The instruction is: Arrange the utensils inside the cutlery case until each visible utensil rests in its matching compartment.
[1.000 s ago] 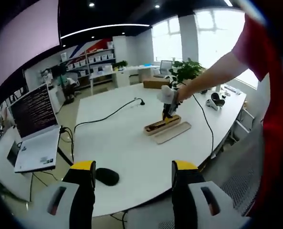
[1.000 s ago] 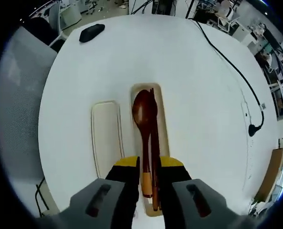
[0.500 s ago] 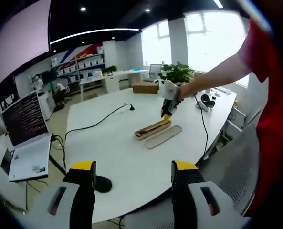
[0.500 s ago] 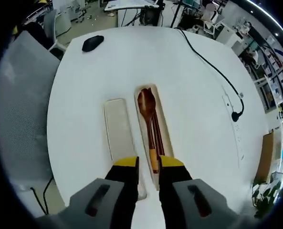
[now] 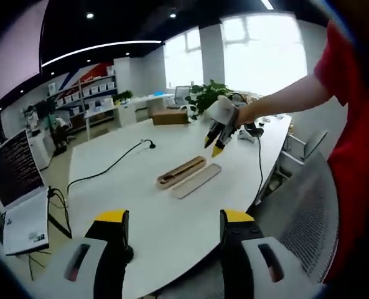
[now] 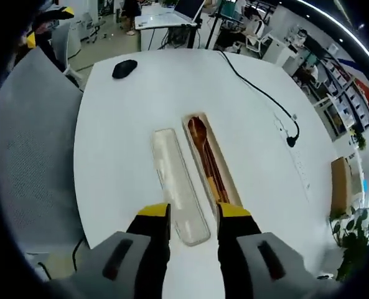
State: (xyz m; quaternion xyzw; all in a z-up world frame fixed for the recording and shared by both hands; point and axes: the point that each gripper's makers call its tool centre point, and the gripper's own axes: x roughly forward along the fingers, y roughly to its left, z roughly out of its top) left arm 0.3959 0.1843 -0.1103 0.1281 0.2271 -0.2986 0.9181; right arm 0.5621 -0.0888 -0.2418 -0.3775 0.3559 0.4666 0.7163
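Cutlery case [image 6: 214, 163] with spoon [image 6: 204, 148] well beyond the right gripper [image 6: 193, 216], jaws apart and empty.

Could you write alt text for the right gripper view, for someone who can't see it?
An open cutlery case holding a wooden spoon lies on a white table, its lid alongside. The right gripper hovers above, jaws apart and empty.

No text, label, brand or number can be read in either view. The laptop screen [image 5: 13, 167] at the left edge of the left gripper view carries rows of light lines on a dark ground, too small and blurred to make out.
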